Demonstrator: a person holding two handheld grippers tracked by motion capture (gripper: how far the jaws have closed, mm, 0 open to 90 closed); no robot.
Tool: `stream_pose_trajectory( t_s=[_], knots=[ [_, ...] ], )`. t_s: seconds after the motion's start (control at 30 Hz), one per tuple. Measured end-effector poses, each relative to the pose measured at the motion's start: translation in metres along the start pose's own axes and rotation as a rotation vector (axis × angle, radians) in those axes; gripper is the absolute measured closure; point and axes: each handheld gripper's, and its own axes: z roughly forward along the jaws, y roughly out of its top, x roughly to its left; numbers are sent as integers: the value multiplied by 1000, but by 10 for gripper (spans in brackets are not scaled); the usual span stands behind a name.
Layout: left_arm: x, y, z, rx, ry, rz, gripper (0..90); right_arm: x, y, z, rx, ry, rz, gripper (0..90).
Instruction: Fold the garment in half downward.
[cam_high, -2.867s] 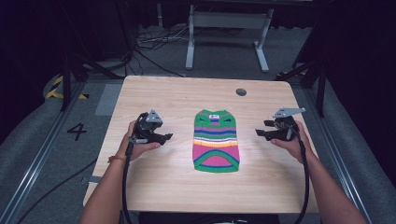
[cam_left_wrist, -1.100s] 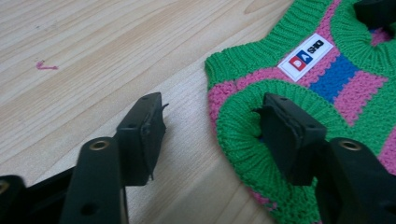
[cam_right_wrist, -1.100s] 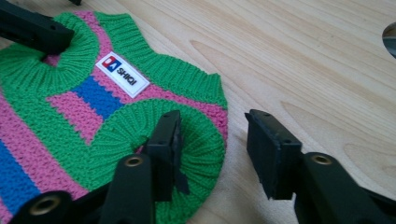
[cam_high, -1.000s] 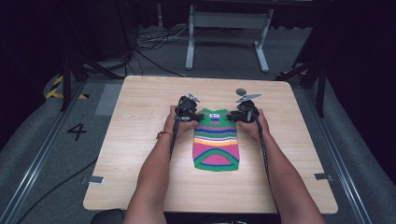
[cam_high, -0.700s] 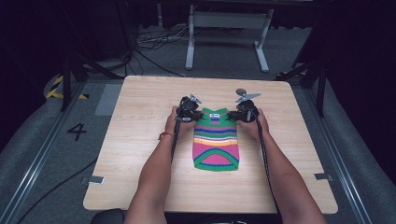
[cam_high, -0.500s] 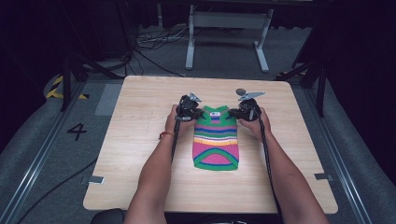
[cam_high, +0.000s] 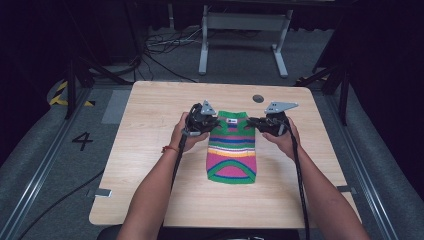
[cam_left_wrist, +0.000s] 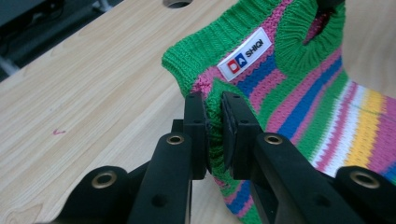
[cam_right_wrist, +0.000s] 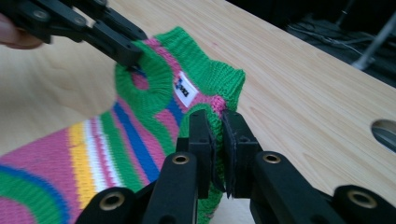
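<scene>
Lying flat near the middle of the table (cam_high: 150, 150): a striped knitted sweater (cam_high: 231, 155), collar end toward the far edge. Clamping one top corner of the knit, jaws having just been closing: the left hand-held gripper (cam_left_wrist: 214, 135). Pinching the opposite top corner the same way: the right hand-held gripper (cam_right_wrist: 218, 149). Sitting just beyond the collar: a round cable hole (cam_high: 258, 98). Standing past the table's far edge: a grey metal frame (cam_high: 240, 30) and loose floor cables (cam_high: 160, 45). Blocking neither grip.

Both forearms rise from the frame's bottom toward its middle. The left gripper (cam_high: 212, 121) and the right gripper (cam_high: 253, 121) face each other there, each with jaws just closed and pinching knit fabric.
</scene>
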Motion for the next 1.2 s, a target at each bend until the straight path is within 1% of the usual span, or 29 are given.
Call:
stream_pose_trajectory(
  t_s=[0.07,0.1,0.13,0.17,0.27,0.33,0.4,0.43,0.47,0.5,0.53,0.6,0.7,0.77,0.8,0.83,0.87,0.9,0.93,1.0,1.03,1.1,1.2],
  knots=[
    [-4,0,-5,-3,-3,28,813,6,-1,-6,-9,13,-14,835],
    [-7,-1,-8,-7,-4,35,812,8,-2,-9,-13,22,-18,833],
    [-10,-2,-12,-8,-1,55,812,10,-2,-11,-16,31,-25,831],
    [-12,-3,-14,-11,-1,62,811,13,-3,-14,-19,39,-43,830],
    [-20,-6,-22,-16,-1,100,811,18,-5,-21,-28,54,-57,829],
    [-25,-8,-27,-21,-3,127,809,23,-8,-26,-27,69,-79,826],
    [-30,-12,-32,-25,-26,148,805,26,-11,-30,-31,96,-91,825],
    [-33,-13,-35,-22,-26,165,802,28,-13,-32,-25,105,-103,823],
    [-35,-15,-37,-25,-32,174,801,31,-14,-34,-20,115,-113,818],
    [-35,-15,-37,-25,-32,174,801,31,-14,-34,-20,115,-113,818],
    [-41,-21,-40,-22,-53,189,800,35,-19,-38,-14,132,-123,814],
    [-47,-27,-43,-5,-63,207,803,41,-23,-41,-2,157,-137,813],
    [-54,-37,-46,10,-70,219,803,51,-31,-43,20,202,-155,808],
    [-60,-42,-48,19,-80,222,805,58,-36,-43,49,208,-177,808],
    [-63,-45,-47,27,-90,225,808,61,-38,-43,58,219,-179,808],
    [-63,-45,-47,27,-90,225,810,61,-38,-43,58,219,-179,808],
    [-68,-48,-46,48,-101,246,810,64,-41,-42,70,227,-179,808],
    [-73,-51,-45,68,-103,269,810,69,-43,-42,88,230,-194,809],
    [-75,-52,-44,78,-111,279,809,73,-46,-41,105,236,-209,808],
    [-81,-56,-45,90,-114,289,805,78,-49,-41,117,249,-219,808],
    [-83,-57,-46,92,-124,290,803,80,-52,-41,124,252,-217,808],
    [-87,-60,-47,103,-124,297,799,83,-57,-42,135,256,-211,809],
    [-94,-63,-48,120,-132,319,797,85,-61,-43,149,257,-200,808]
  ],
)
